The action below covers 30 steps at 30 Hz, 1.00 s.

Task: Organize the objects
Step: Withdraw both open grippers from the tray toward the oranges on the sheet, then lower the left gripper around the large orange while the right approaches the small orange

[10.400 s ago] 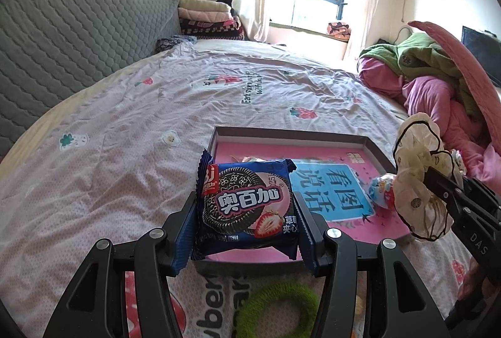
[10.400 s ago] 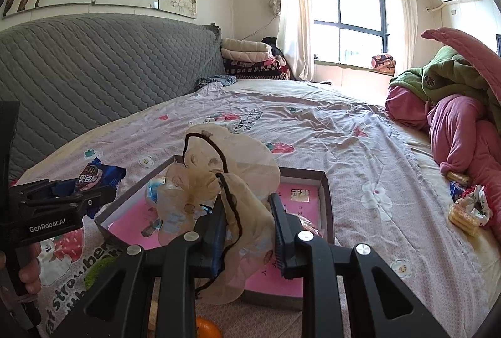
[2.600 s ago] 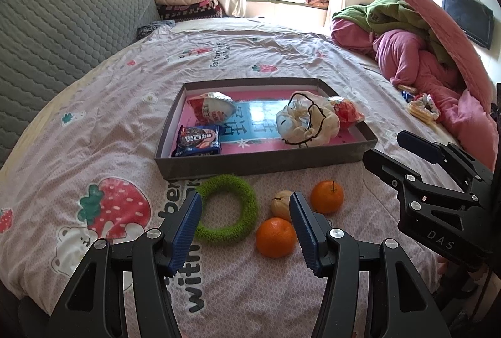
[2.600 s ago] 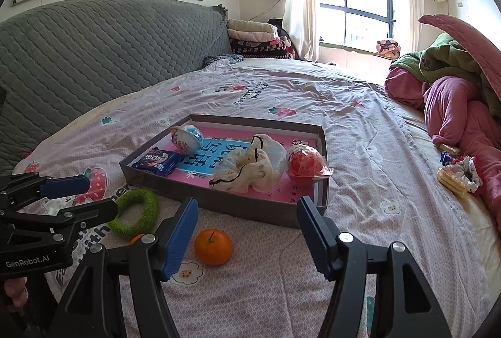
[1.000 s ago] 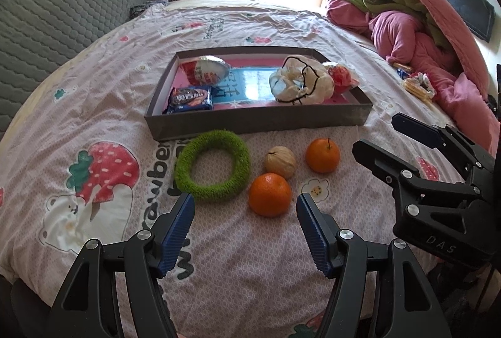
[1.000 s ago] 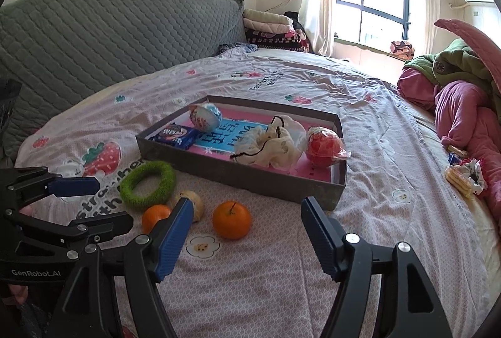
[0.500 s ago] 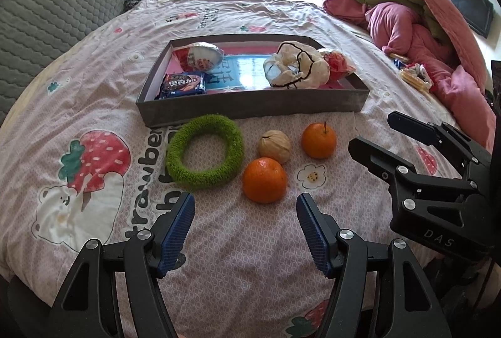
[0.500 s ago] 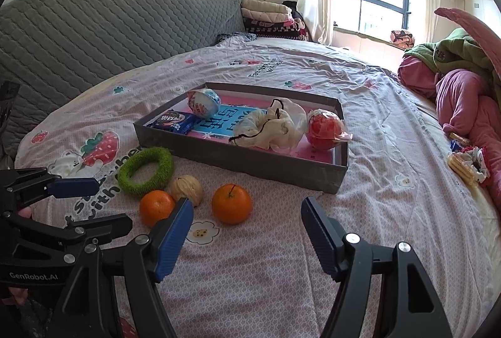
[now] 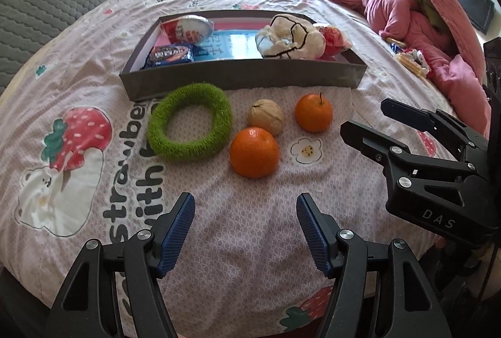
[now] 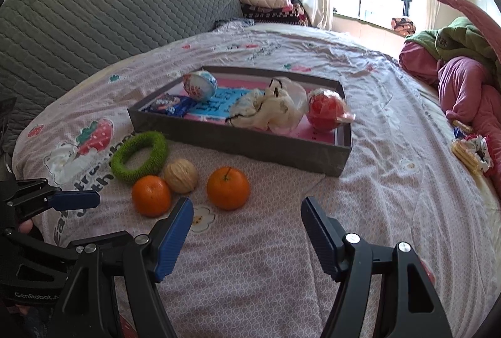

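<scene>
grey cardboard tray [image 9: 244, 76] on the bedspread already holds a biscuit packet [image 9: 170, 53], two wrapped egg toys [image 10: 200, 85], [image 10: 325, 110] and a cream scrunchie [image 9: 289, 37], while a green ring [image 9: 189, 122], a walnut [image 9: 266, 120] and two oranges [image 9: 254, 151], [image 9: 313, 113] lie on the sheet just in front of it, so i'd call the sorting about half done. left gripper [image 9: 245, 223] and right gripper [image 10: 247, 226] both hang released and empty, short of the fruit. right wrist view shows the red egg whole, half hidden behind the scrunchie from the left.
</scene>
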Available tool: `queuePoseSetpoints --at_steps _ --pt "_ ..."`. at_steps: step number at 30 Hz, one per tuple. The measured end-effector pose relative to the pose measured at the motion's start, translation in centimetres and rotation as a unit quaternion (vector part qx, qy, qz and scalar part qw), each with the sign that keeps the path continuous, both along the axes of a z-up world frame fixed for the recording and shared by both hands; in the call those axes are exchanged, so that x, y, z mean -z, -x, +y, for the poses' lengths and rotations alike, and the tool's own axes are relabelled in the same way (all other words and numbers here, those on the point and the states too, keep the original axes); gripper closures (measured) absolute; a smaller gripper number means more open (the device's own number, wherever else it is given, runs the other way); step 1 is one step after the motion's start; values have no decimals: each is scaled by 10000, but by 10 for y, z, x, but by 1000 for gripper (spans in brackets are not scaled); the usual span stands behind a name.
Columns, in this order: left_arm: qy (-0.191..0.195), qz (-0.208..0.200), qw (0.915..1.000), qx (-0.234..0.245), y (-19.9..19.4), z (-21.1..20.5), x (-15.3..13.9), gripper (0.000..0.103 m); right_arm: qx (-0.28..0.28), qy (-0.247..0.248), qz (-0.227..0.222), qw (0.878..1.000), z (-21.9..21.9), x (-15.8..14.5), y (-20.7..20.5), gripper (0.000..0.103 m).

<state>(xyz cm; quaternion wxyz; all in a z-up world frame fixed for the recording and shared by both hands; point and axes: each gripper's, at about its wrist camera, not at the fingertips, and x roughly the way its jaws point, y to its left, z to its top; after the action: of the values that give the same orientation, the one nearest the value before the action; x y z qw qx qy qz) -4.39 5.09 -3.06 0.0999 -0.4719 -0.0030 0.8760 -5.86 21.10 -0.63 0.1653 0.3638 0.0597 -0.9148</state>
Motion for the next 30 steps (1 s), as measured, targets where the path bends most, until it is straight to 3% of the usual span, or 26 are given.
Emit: queuePoseSetpoints --at_steps 13,30 --pt "-113 -82 9999 -6 3 0 7 34 -83 -21 -220 9997 -2 8 3 32" --pt "-198 115 9997 -131 19 1 10 34 11 178 -264 9995 2 10 14 32"
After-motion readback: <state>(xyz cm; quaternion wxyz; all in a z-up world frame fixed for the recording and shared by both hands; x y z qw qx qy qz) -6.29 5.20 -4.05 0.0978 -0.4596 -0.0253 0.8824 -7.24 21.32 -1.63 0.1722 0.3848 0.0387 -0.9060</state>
